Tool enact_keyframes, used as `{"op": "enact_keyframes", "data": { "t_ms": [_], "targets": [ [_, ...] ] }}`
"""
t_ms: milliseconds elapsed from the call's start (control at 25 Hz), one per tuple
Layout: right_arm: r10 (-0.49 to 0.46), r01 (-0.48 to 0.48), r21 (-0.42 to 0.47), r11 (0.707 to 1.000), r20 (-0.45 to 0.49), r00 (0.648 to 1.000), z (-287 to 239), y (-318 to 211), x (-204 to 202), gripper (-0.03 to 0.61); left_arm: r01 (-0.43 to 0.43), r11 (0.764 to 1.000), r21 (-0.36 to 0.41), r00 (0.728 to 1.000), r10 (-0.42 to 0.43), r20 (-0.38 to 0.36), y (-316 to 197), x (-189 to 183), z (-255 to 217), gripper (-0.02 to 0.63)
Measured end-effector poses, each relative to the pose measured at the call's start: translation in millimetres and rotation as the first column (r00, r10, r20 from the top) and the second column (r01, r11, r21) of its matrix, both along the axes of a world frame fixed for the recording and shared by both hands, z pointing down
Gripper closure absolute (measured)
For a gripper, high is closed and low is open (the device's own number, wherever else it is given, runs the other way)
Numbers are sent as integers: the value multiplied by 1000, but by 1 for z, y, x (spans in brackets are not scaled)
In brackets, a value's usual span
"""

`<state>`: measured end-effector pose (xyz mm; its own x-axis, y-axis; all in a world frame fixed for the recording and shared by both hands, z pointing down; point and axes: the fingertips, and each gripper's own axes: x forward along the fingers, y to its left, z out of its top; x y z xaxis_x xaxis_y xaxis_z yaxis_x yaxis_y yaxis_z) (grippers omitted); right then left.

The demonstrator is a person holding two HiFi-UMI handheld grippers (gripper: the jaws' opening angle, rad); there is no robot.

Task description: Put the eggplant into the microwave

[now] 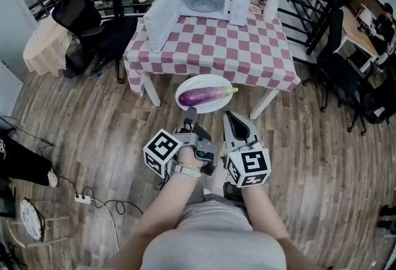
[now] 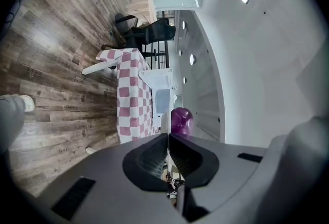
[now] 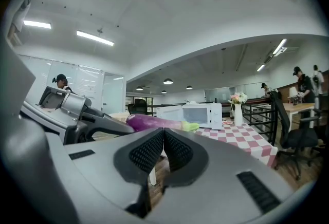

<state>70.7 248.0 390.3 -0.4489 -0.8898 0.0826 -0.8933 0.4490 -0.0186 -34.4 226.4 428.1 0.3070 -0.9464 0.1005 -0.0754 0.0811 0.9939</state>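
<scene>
One eggplant (image 1: 206, 96) lies on a white plate (image 1: 192, 83), just ahead of both tools. The left hand-held gripper (image 1: 190, 112) clamps the plate's near rim; the right hand-held gripper (image 1: 226, 114), closed and empty, sits just beside it.

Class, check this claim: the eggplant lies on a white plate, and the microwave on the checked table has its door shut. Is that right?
Not quite. The head view shows the microwave with its door swung open, not shut. The eggplant does lie on a white plate, and the microwave does stand on the checked table.

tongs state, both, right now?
Left tongs: closed on the rim of the plate carrying the eggplant.
Right tongs: closed, nothing between them.
</scene>
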Motion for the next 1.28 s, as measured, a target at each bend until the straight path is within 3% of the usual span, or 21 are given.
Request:
{"op": "enact_keyframes", "data": {
  "t_ms": [480, 1280],
  "targets": [
    [5, -5, -11, 1000, 3, 1000, 10, -36, 4, 552, -30, 1000, 8, 1000, 30, -8, -38, 10, 3, 601],
    [82, -82, -30, 996, 18, 996, 17, -164, 24, 552, -71, 997, -26, 997, 70, -20, -175, 20, 11, 600]
  ]
}}
